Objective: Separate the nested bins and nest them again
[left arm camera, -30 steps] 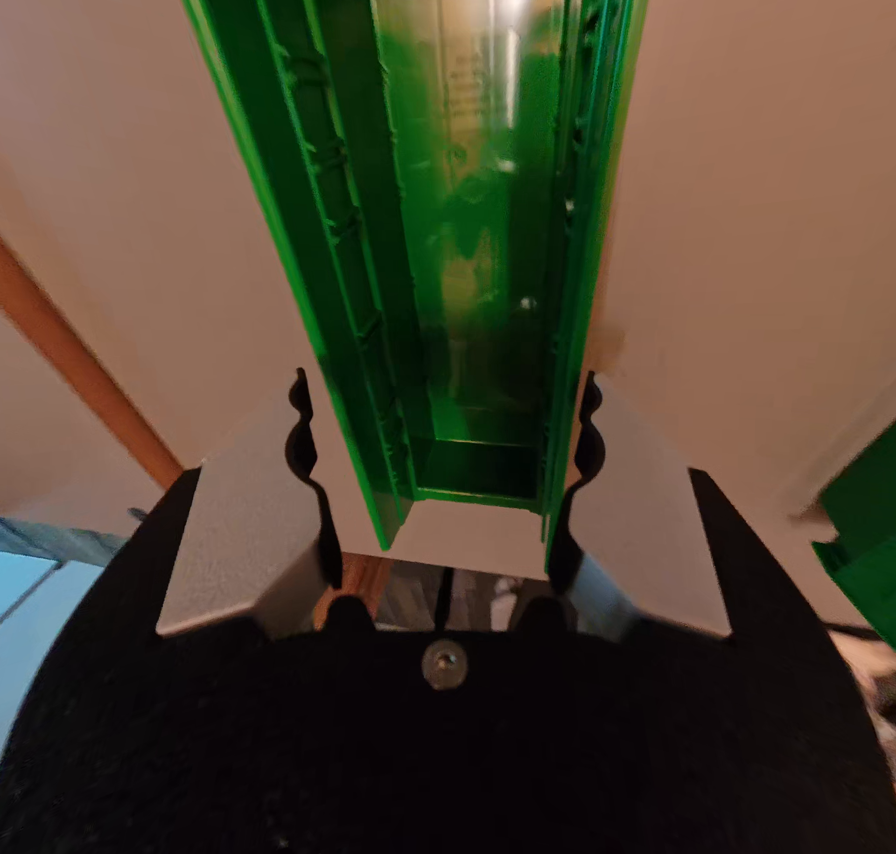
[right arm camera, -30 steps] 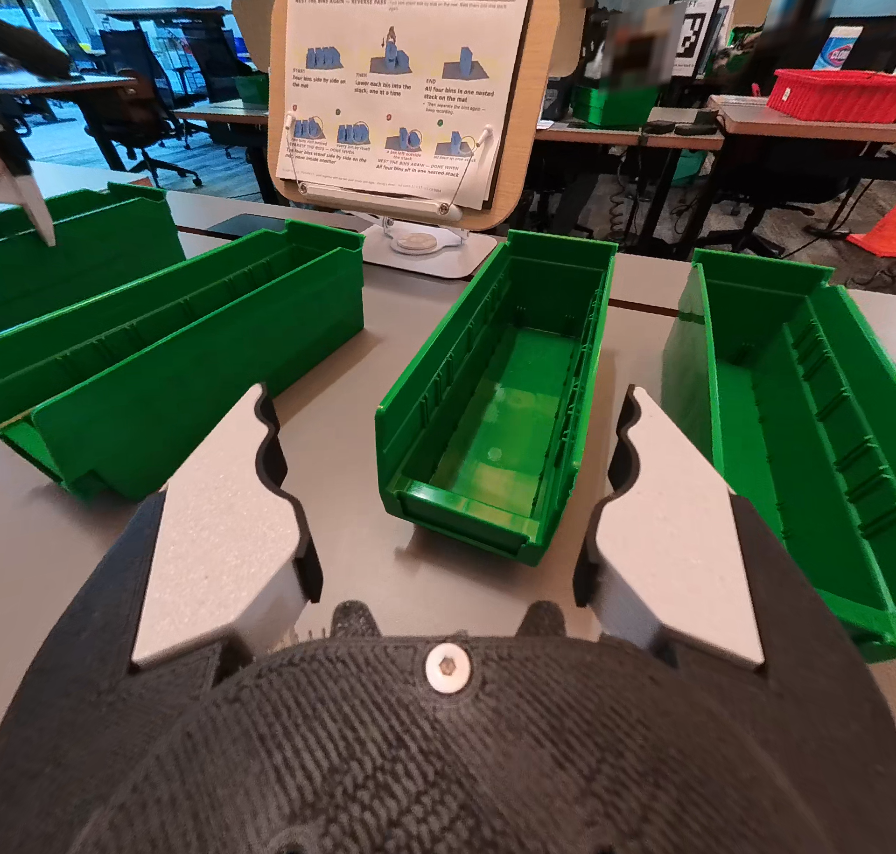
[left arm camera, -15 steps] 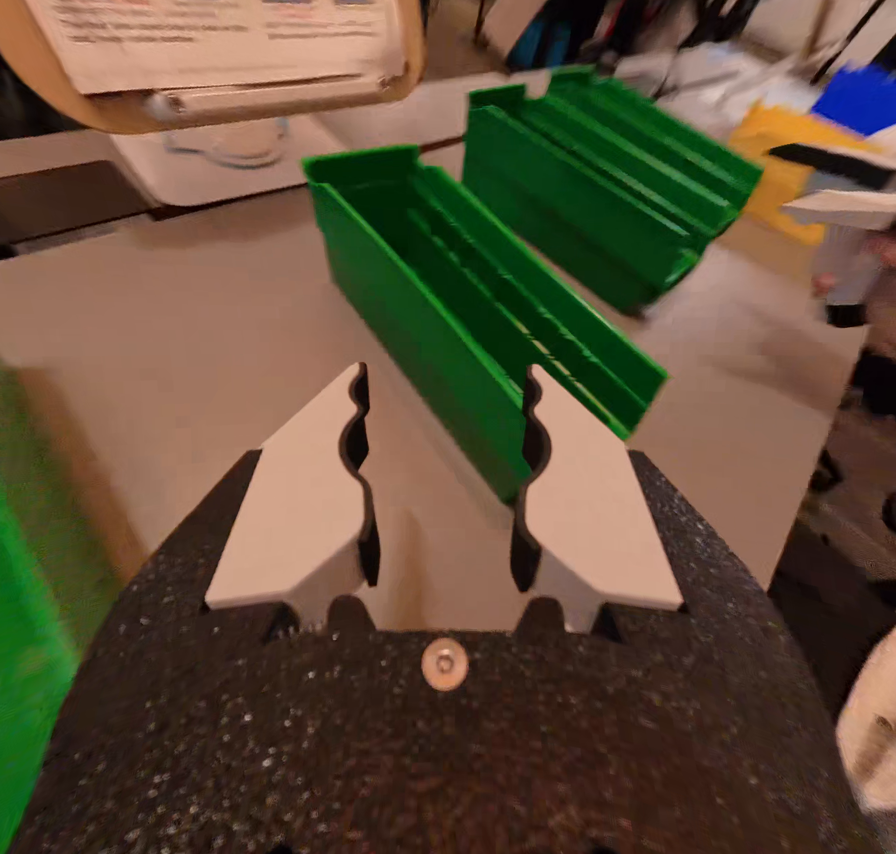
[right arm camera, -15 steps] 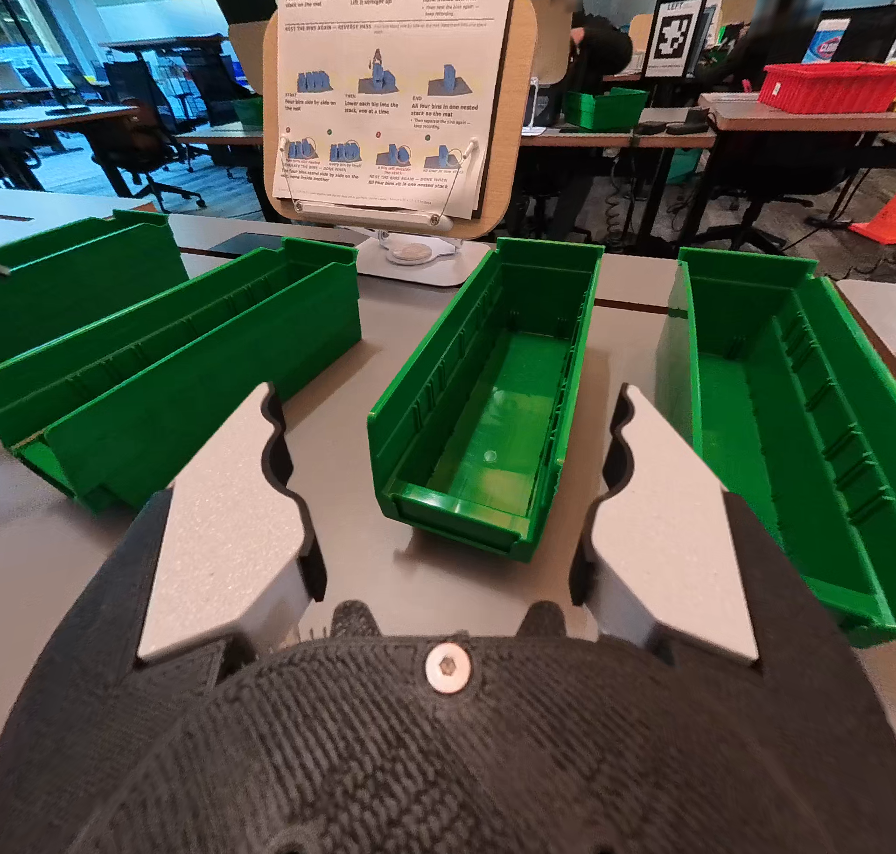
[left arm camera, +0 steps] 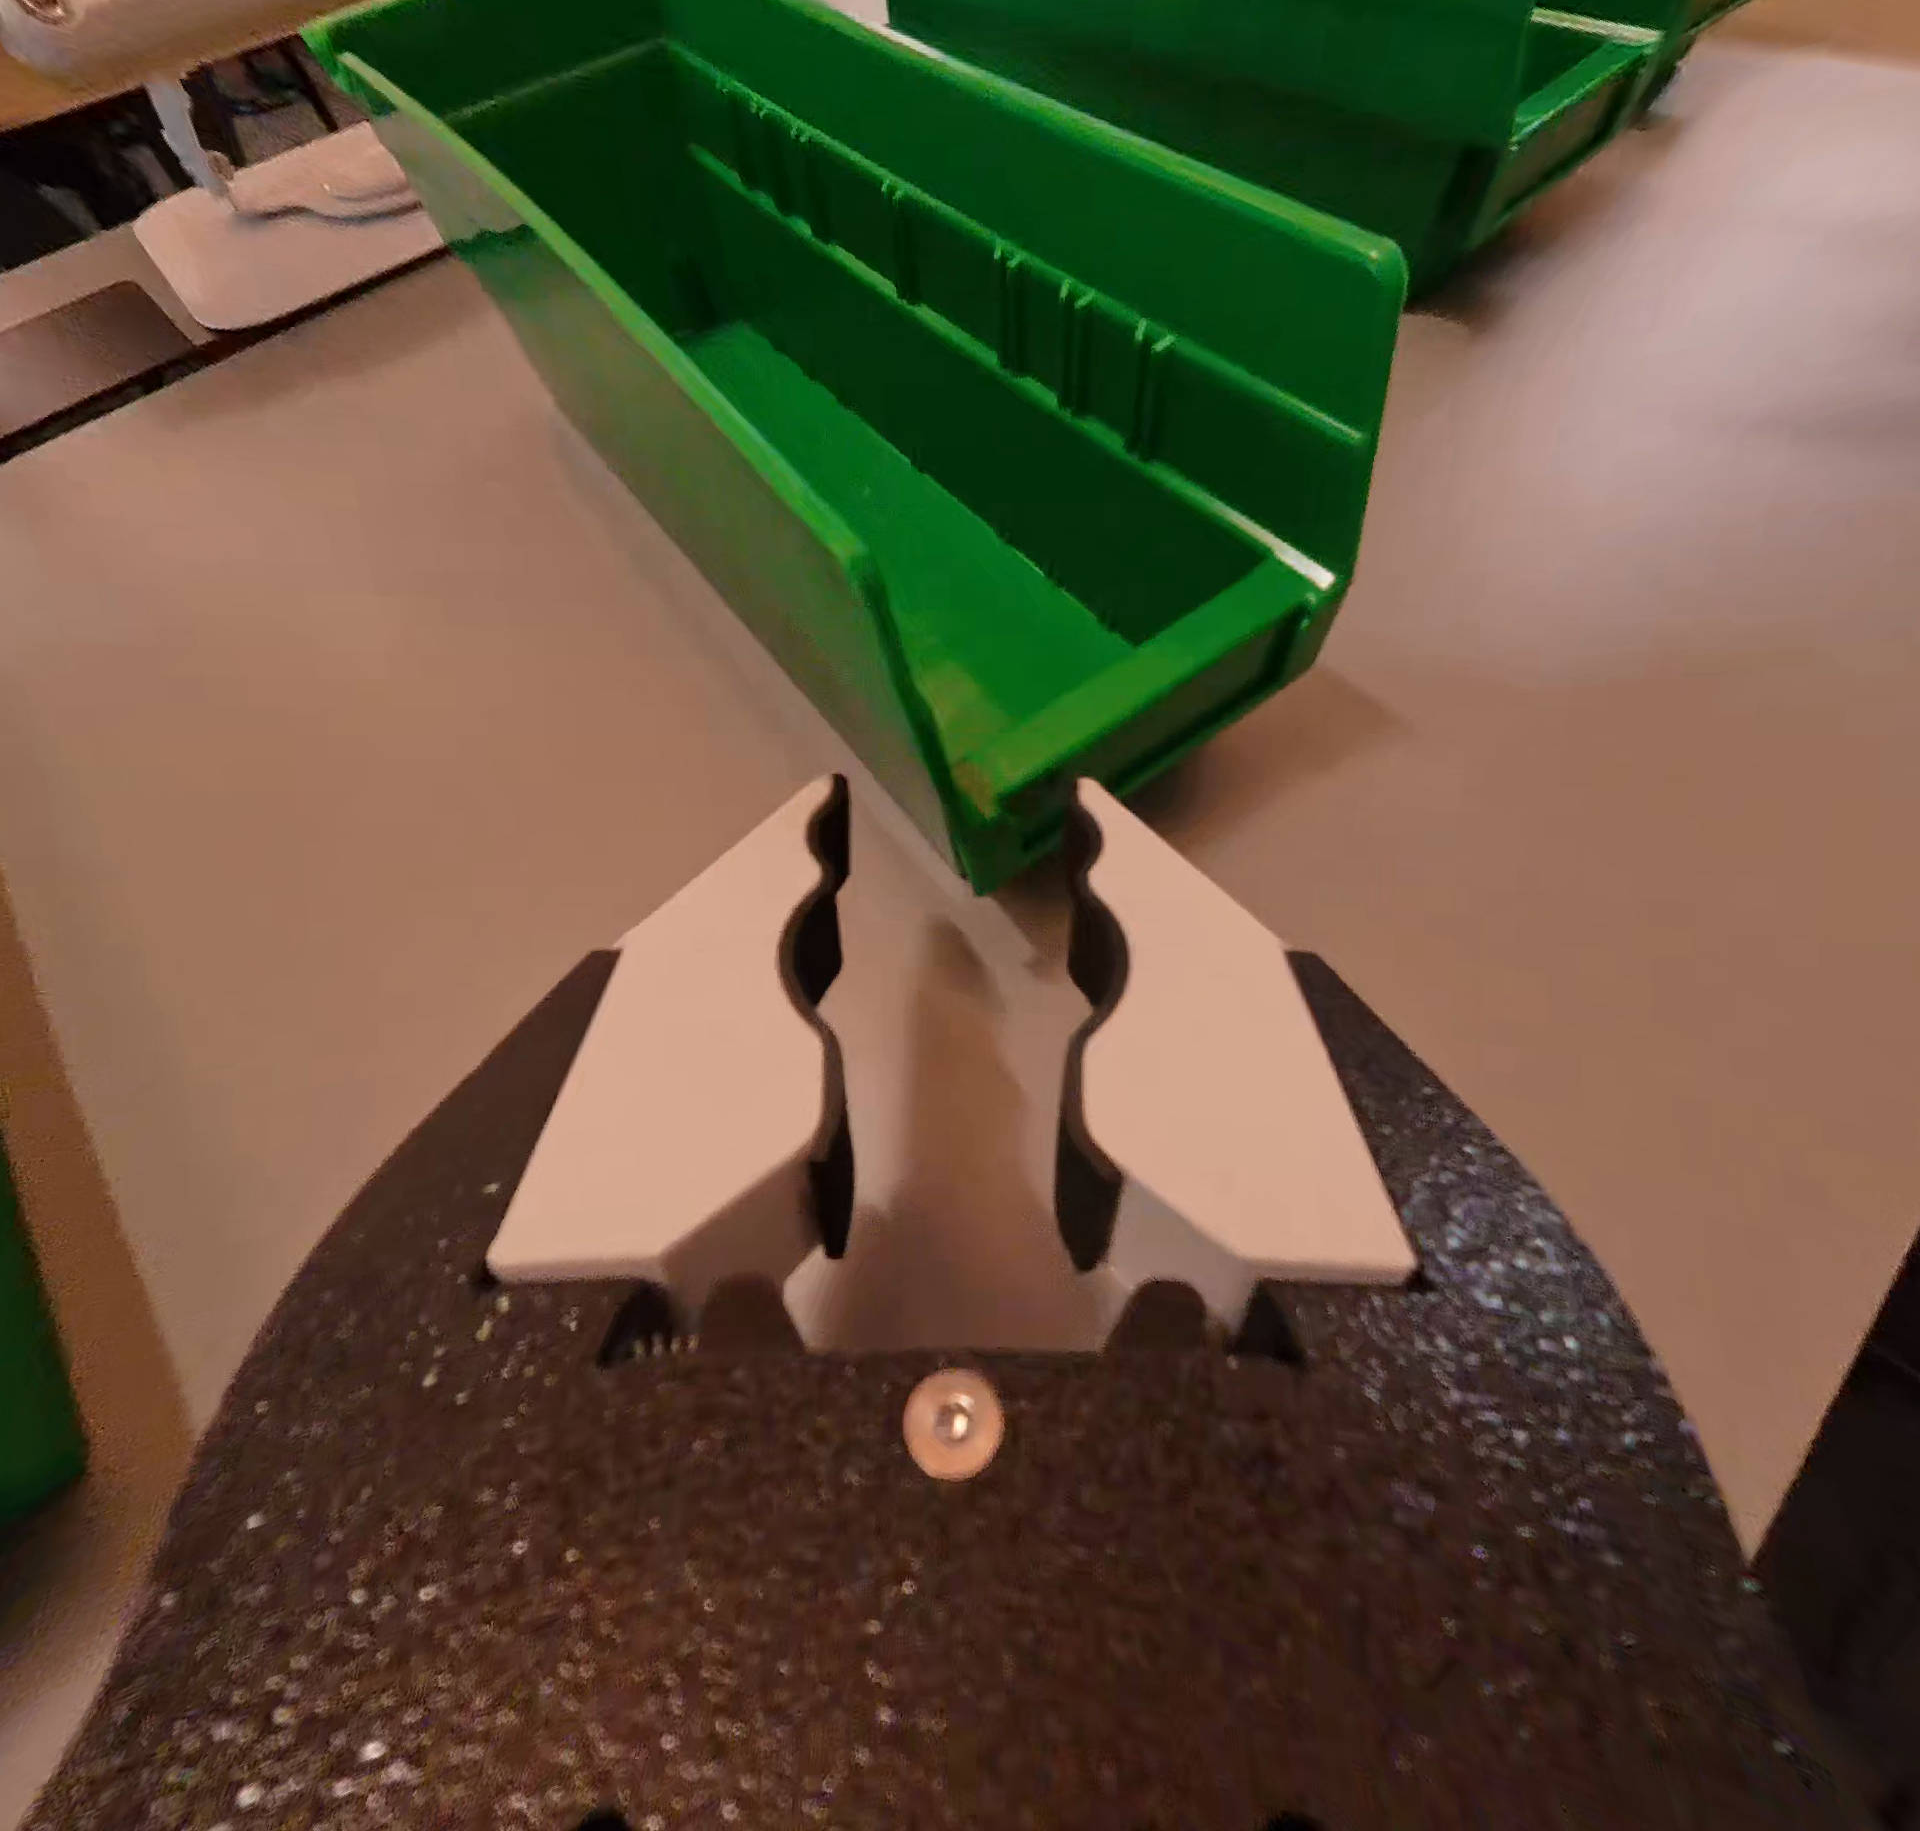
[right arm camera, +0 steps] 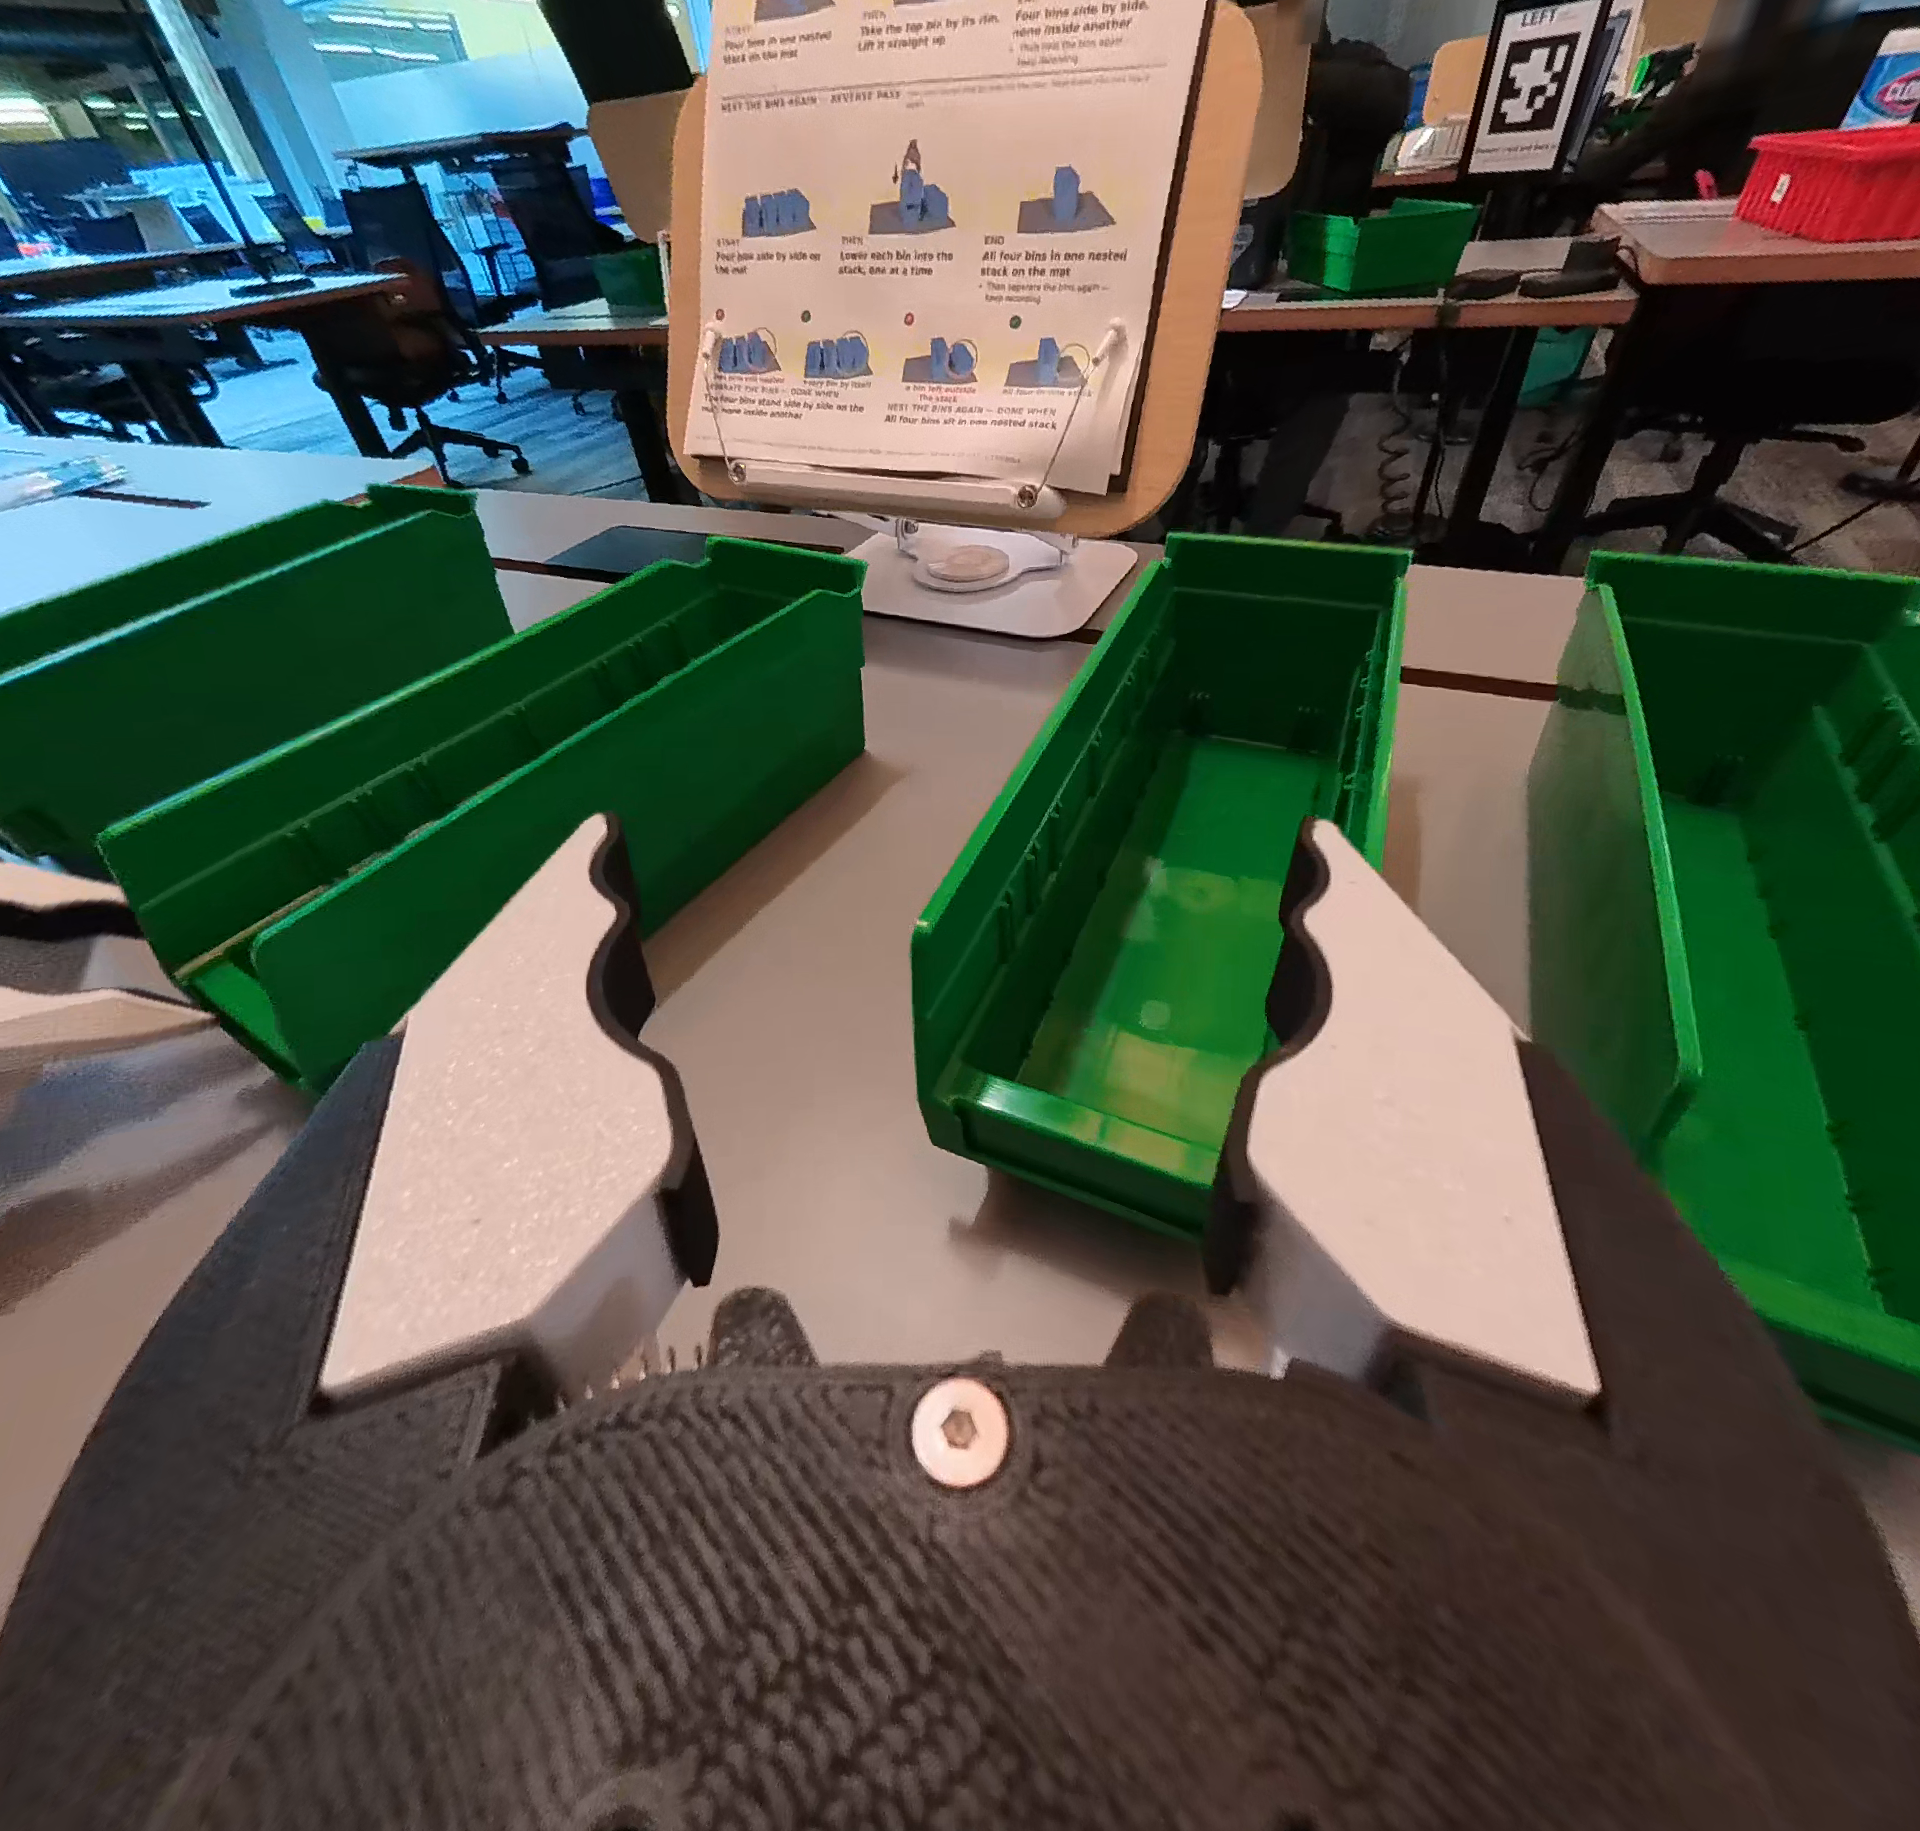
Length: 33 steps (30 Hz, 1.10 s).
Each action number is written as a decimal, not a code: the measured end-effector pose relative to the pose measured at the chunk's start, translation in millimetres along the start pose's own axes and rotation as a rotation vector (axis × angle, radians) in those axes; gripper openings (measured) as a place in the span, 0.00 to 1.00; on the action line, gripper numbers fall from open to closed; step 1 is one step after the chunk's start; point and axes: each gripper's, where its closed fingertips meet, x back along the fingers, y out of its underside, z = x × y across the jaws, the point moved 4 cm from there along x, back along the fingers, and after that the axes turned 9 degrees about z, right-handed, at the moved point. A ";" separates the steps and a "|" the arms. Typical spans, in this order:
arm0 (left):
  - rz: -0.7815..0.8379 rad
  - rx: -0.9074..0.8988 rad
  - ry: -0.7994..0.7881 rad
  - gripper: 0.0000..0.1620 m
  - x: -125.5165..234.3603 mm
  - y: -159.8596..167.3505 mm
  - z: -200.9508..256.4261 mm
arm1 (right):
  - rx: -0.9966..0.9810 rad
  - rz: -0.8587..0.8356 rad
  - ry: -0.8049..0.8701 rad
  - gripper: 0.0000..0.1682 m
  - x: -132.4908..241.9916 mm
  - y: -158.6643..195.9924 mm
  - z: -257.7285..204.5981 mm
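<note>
Green plastic bins are seen standing separately, side by side on the grey table (right arm camera: 810, 1085). In the right wrist view, four are counted: a far-left bin (right arm camera: 239, 669), a second bin (right arm camera: 582, 794), a third bin (right arm camera: 1174, 908) and a far-right bin (right arm camera: 1766, 950), none nested in another. The right claw (right arm camera: 956, 934) is held wide open above the table, nothing being gripped or touched; the near end of the third bin is framed between its fingers. The left claw (left arm camera: 958, 836) is opened only narrowly and is empty, its fingertips (left arm camera: 821, 825) being just before the near corner of the second bin (left arm camera: 935, 431); contact cannot be confirmed. An instruction sheet (right arm camera: 935, 192) on a stand is seen behind the bins.
</note>
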 end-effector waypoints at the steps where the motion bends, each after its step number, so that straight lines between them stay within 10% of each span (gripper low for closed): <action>1: 0.003 -0.010 0.009 0.20 -3.2 -1.5 3.6 | 0.002 0.003 0.000 0.72 -0.3 -1.4 -0.4; 33: 0.016 0.168 0.032 0.18 -29.3 -12.9 10.9 | 0.005 0.009 0.042 0.73 4.1 -6.9 12.3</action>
